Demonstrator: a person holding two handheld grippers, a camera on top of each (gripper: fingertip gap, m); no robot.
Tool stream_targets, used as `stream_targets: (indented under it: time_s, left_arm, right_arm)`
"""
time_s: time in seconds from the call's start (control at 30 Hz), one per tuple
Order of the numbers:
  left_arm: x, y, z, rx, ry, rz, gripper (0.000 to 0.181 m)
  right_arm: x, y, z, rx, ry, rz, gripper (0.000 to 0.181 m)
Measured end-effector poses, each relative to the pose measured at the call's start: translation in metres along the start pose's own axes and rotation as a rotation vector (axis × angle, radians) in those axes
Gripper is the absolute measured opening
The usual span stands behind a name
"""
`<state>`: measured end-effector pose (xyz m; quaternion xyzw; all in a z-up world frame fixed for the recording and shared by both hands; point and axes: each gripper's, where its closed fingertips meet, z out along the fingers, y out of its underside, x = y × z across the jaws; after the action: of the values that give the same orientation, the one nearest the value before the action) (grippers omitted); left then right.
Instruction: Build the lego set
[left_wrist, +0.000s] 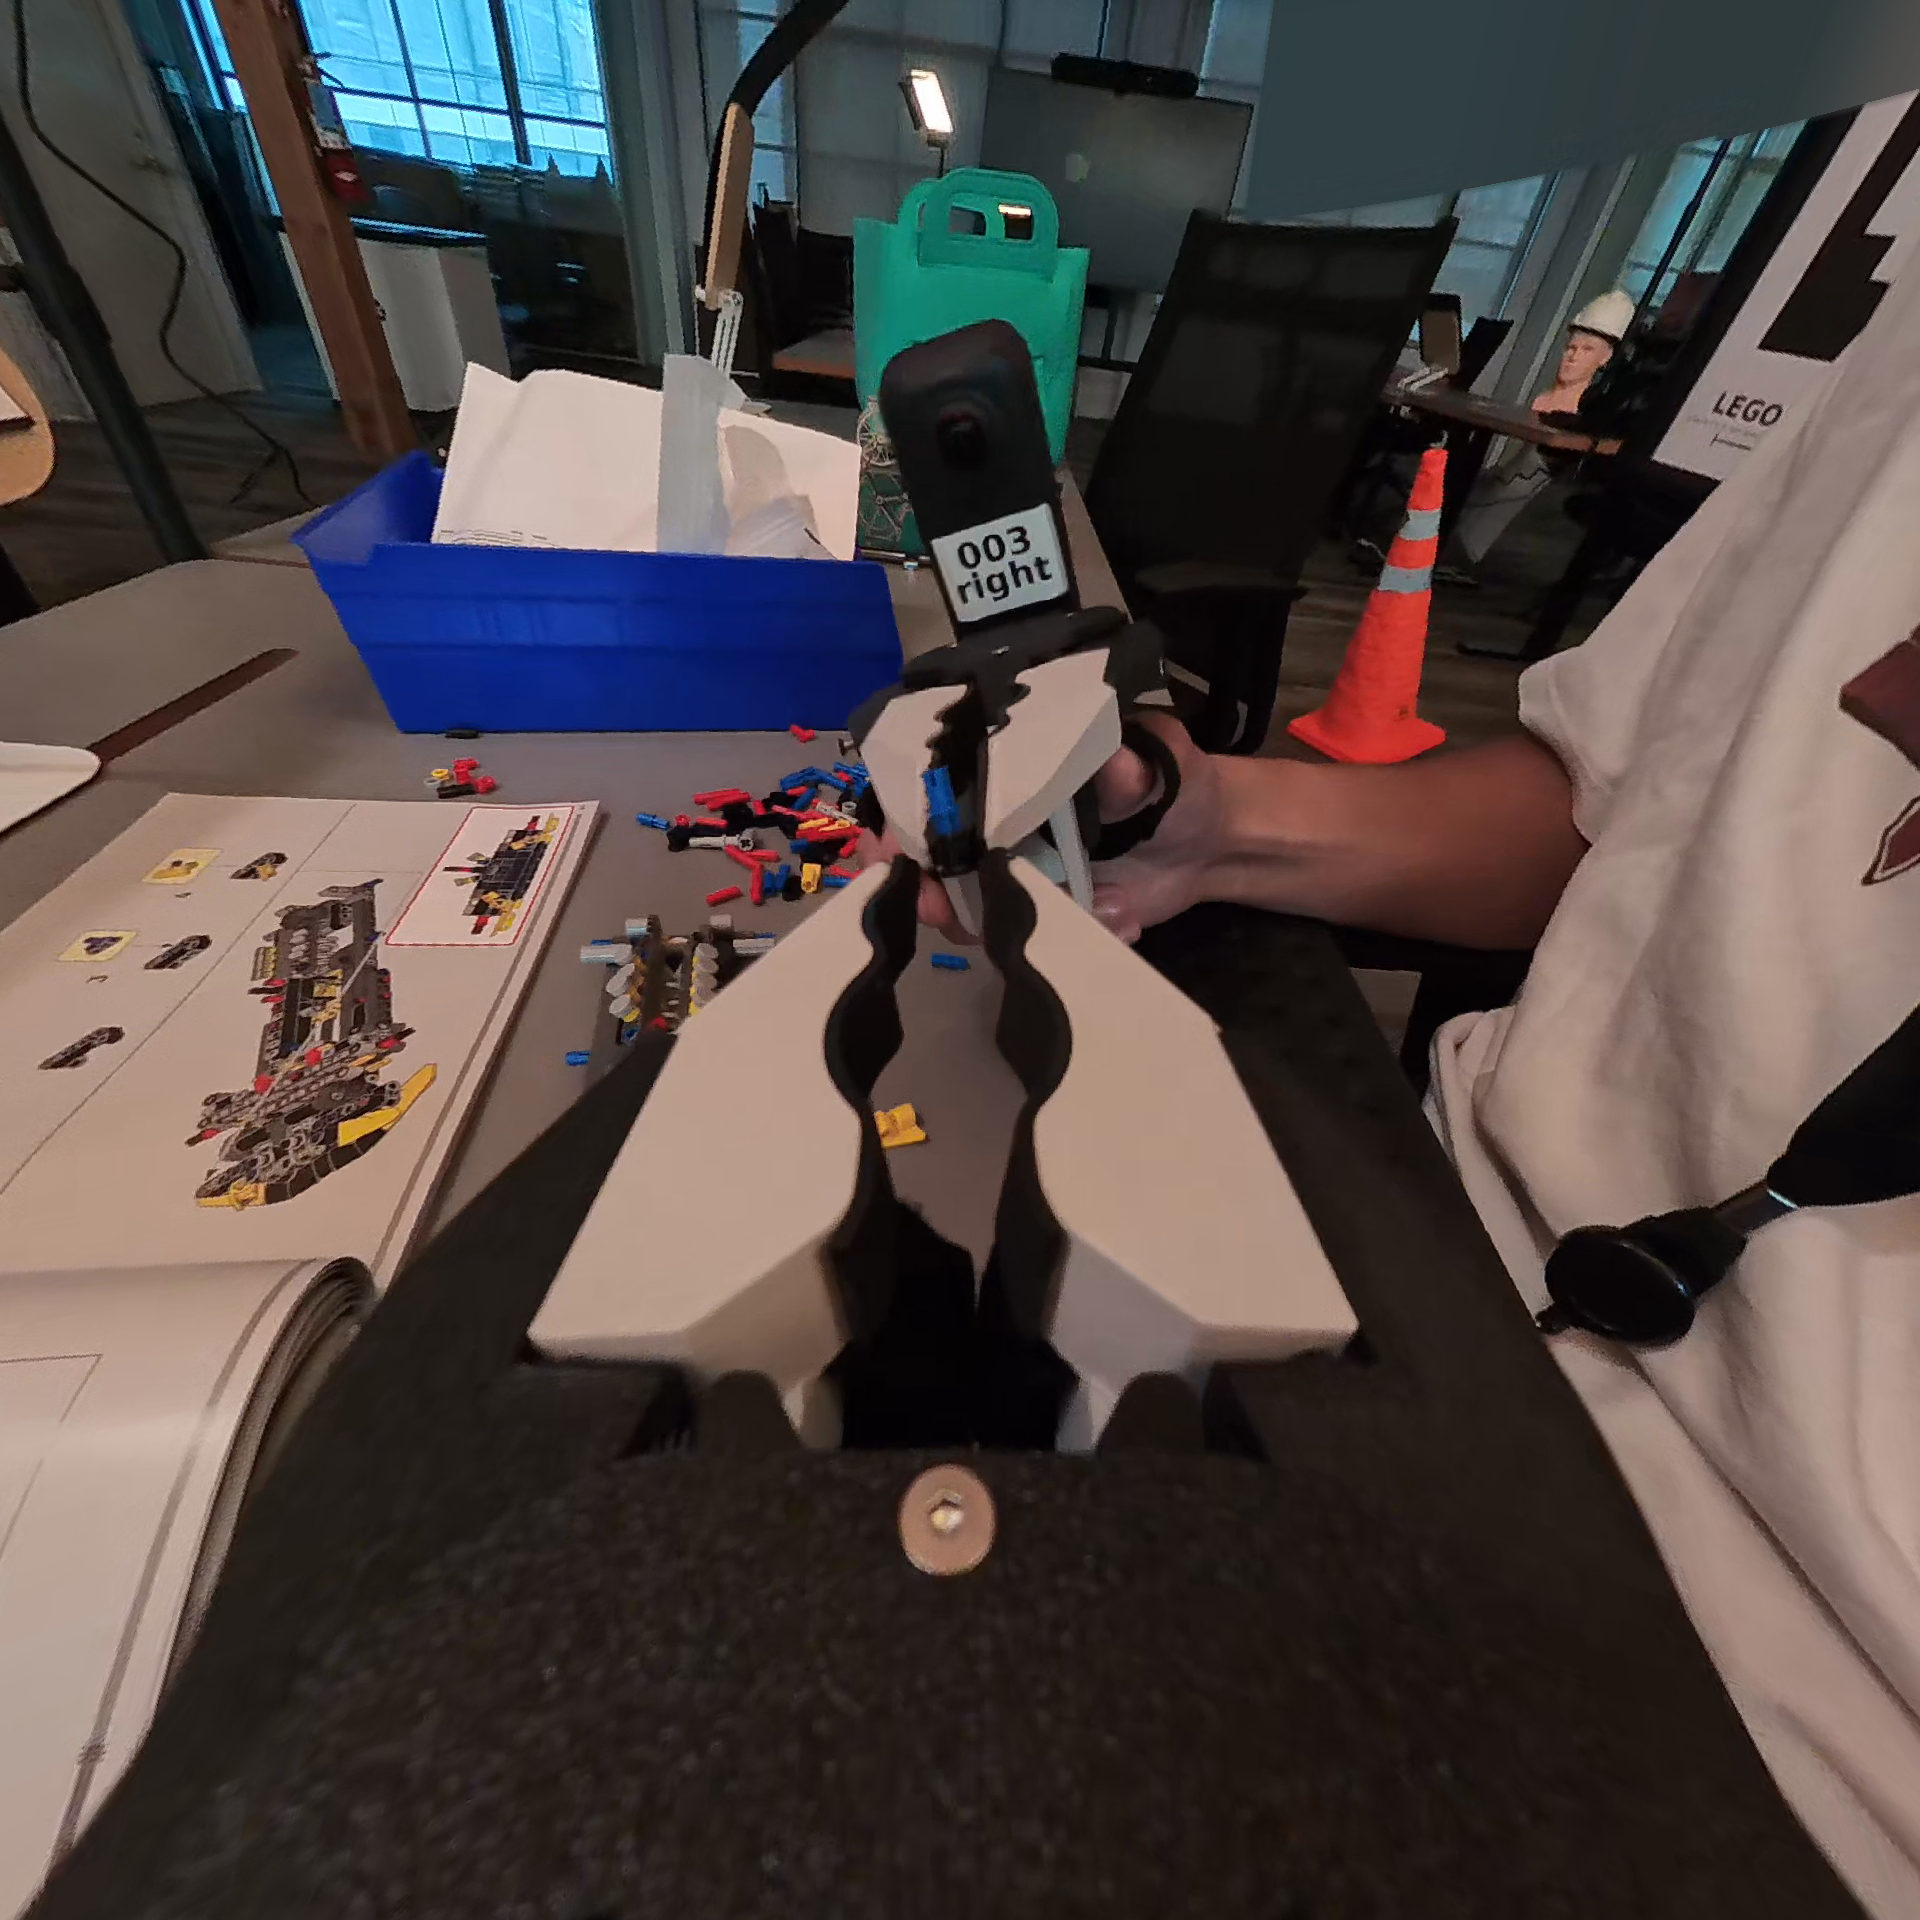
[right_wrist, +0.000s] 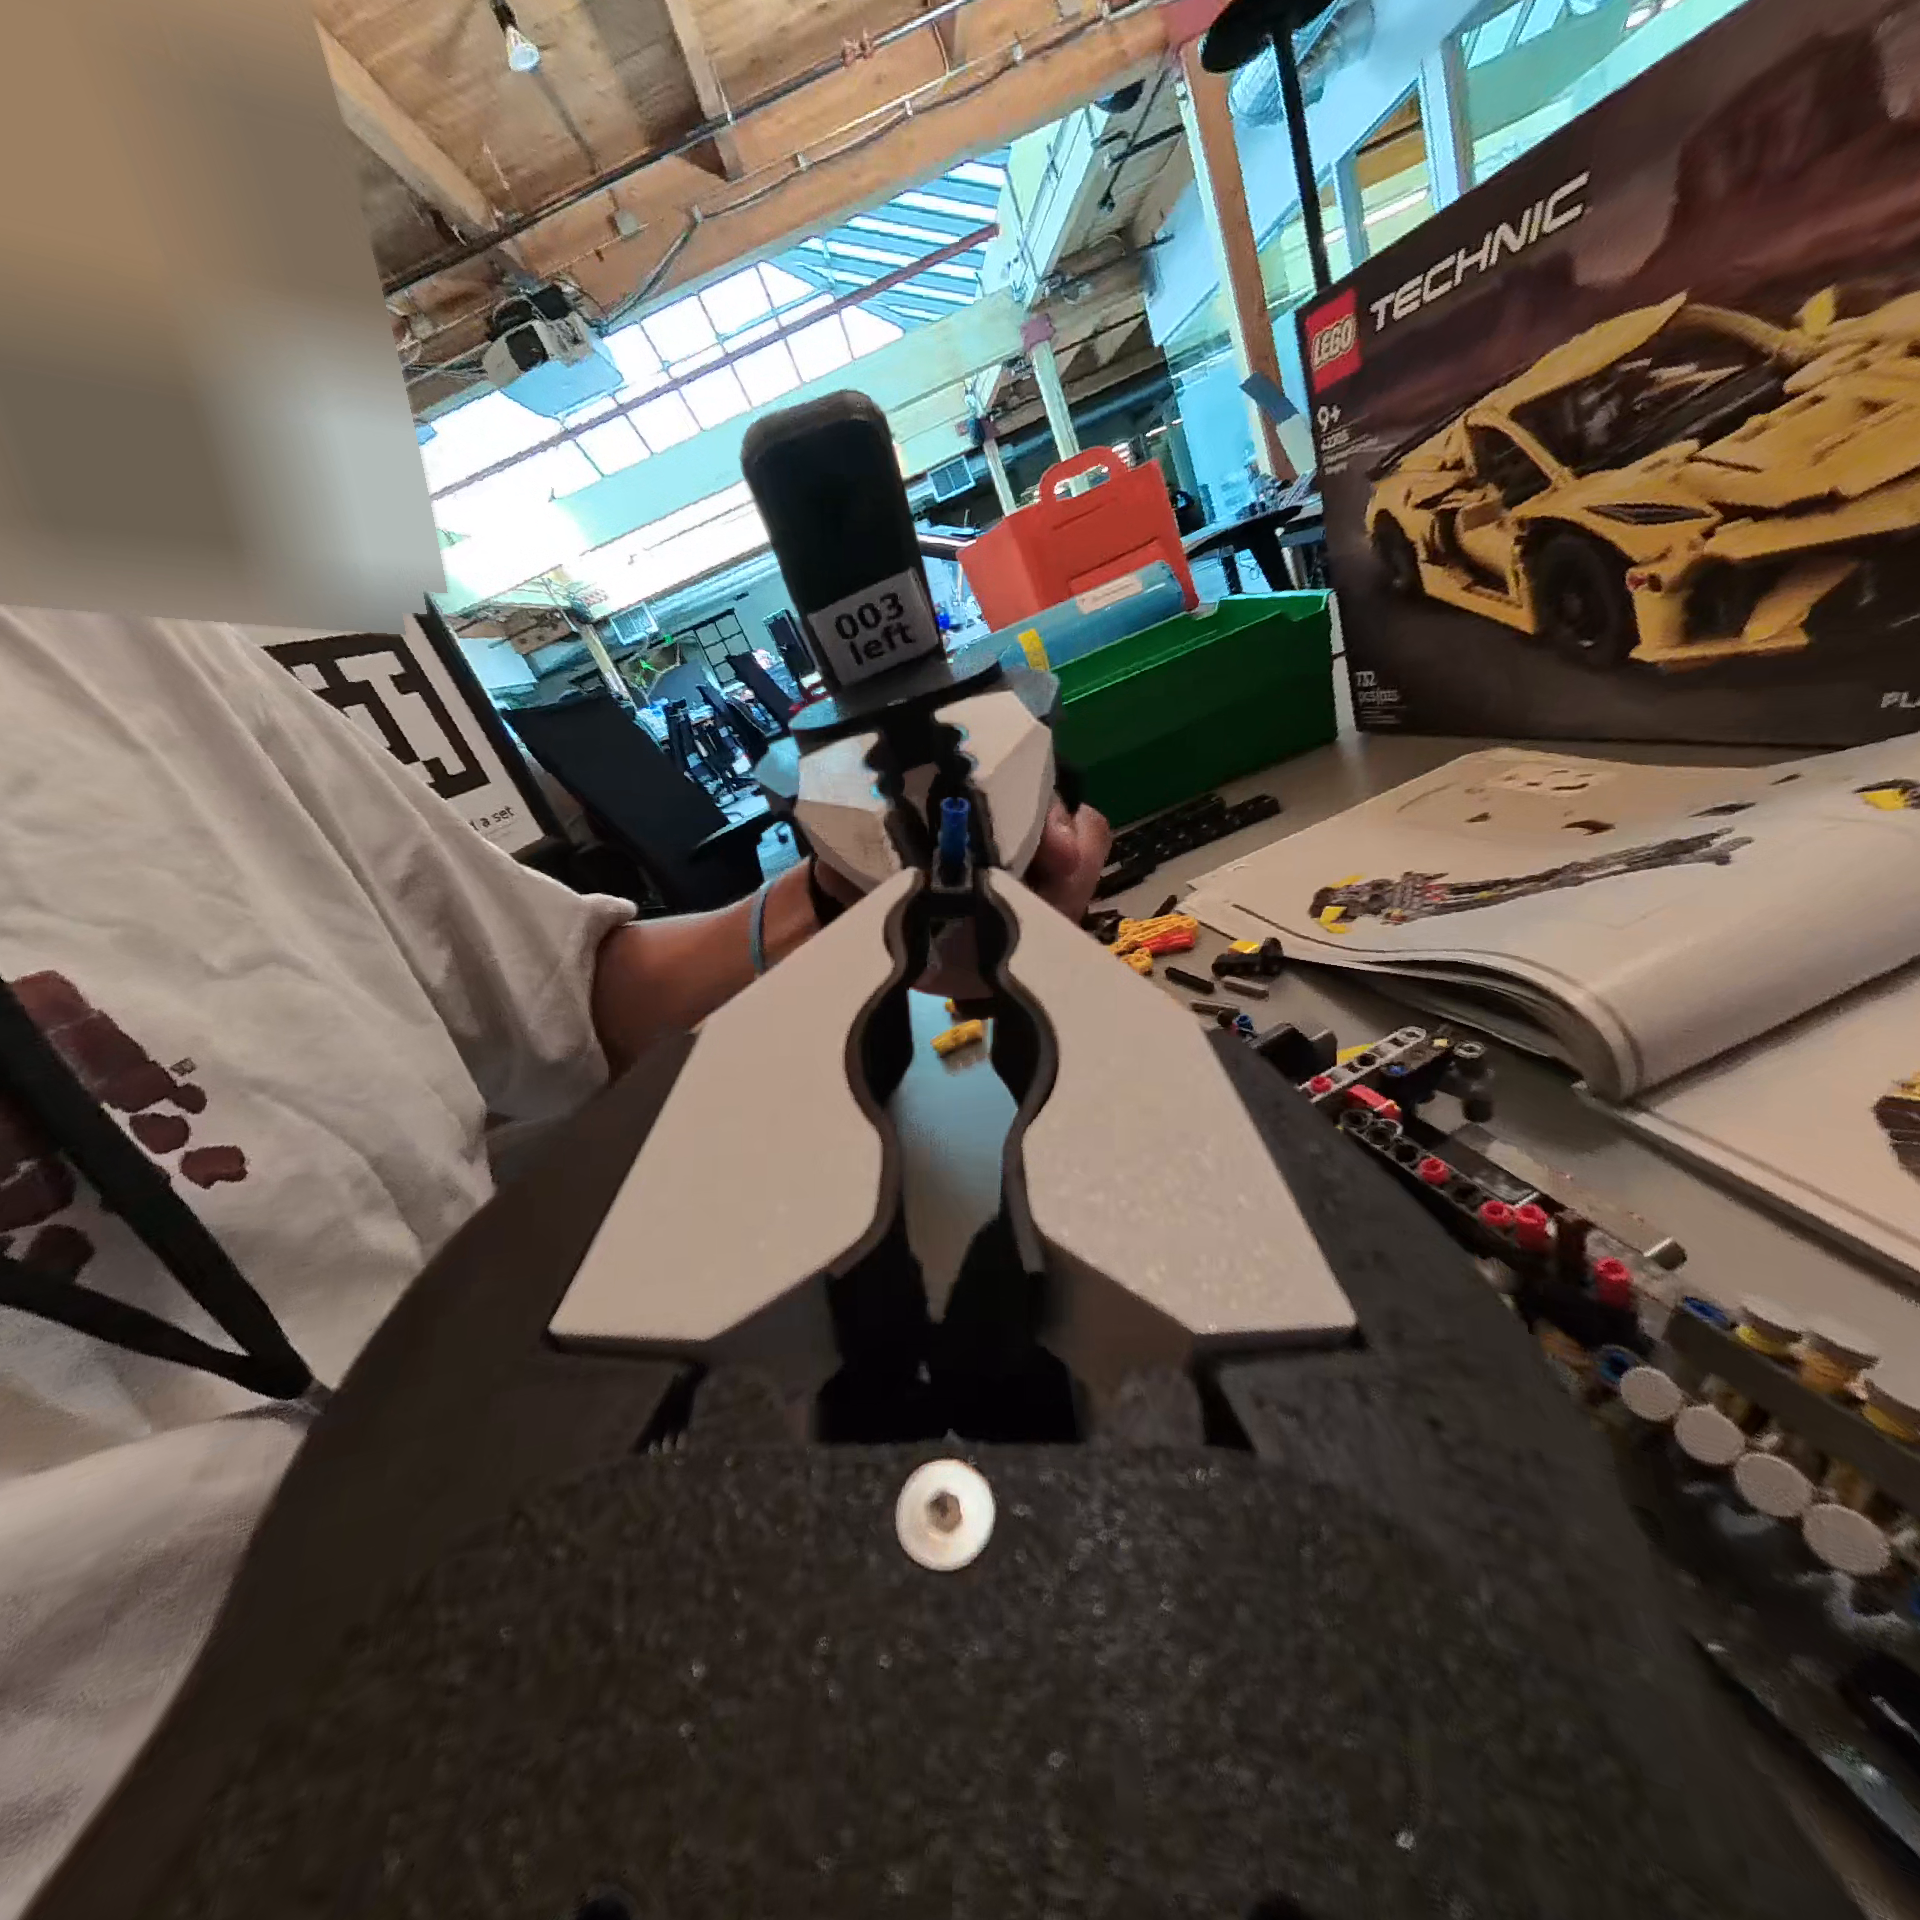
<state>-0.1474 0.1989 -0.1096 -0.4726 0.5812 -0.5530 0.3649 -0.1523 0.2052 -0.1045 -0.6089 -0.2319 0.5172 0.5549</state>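
Observation:
My two grippers meet tip to tip above the table. A small black piece (right_wrist: 951, 881) with a blue pin (right_wrist: 952, 823) standing up out of it sits where the tips meet. My right gripper (right_wrist: 951, 888) is shut on it. My left gripper (left_wrist: 951, 871) is nearly closed, with its tips at the same piece (left_wrist: 956, 850) and pin (left_wrist: 938, 802). The half-built black chassis (left_wrist: 675, 971) lies on the table beside the open instruction booklet (left_wrist: 260, 1018). The chassis (right_wrist: 1455, 1153) and the booklet (right_wrist: 1558, 914) also show in the right wrist view.
Loose red, blue, black and yellow pieces (left_wrist: 779, 821) lie past the chassis, and a yellow piece (left_wrist: 899, 1127) lies under the grippers. A blue bin (left_wrist: 603, 634) with white bags stands behind. A green bin (right_wrist: 1195, 696) and the set's box (right_wrist: 1621, 468) stand at the far side. The person's arm and white shirt (left_wrist: 1714, 831) are close. The grippers are tip to tip, or close to it.

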Motion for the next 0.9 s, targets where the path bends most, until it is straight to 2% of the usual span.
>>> stream_targets:
  time_s: [0.27,0.5,0.6,0.7,0.8,0.9]
  left_arm:
    - [0.005,-0.002,-0.001,0.031,0.04,-0.038,0.006]
    - [0.006,-0.006,-0.001,0.094,0.131,-0.205,0.005]
    - [0.006,-0.007,0.0,0.104,0.129,-0.218,0.005]
    - [0.005,-0.012,0.0,0.138,0.135,-0.274,0.005]
    - [-0.001,-0.013,0.0,0.169,0.131,-0.352,0.0]
    - [-0.005,-0.012,0.001,0.18,0.123,-0.396,0.0]
  right_arm:
    - [-0.004,-0.002,0.001,0.03,-0.035,0.04,0.007]
    - [-0.005,-0.003,0.001,0.055,-0.035,0.043,0.007]
    - [-0.006,-0.005,0.001,0.063,-0.021,0.009,0.007]
    - [-0.006,-0.011,0.001,0.091,0.055,-0.162,0.006]
    - [0.001,-0.014,0.0,0.086,0.227,-0.456,0.006]
    - [0.004,-0.014,-0.001,0.045,0.353,-0.658,0.006]
